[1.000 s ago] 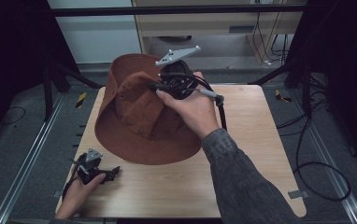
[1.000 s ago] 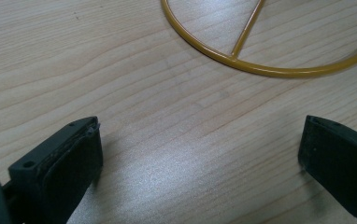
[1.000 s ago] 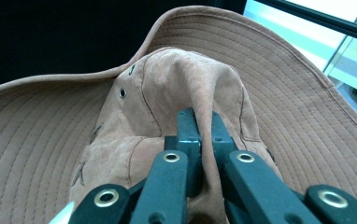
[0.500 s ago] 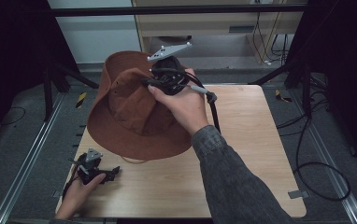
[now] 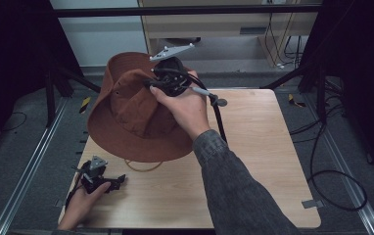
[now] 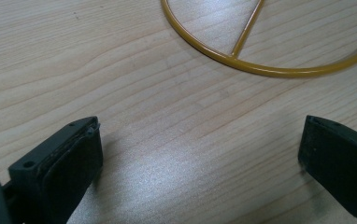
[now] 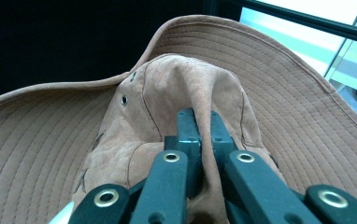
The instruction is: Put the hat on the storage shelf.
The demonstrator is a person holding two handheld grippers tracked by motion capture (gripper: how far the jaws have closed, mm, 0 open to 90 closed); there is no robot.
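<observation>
Between the clamped jaws of the right gripper: a pinched fold of the brown hat crown. Left gripper wide open, empty, on the table; yellow ring ahead, cut off.

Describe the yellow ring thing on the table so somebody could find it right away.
On the wooden table, look under the near brim of the brown hat that the right tongs hold. The thin yellow wire ring lies flat there, with one straight spoke.
</observation>
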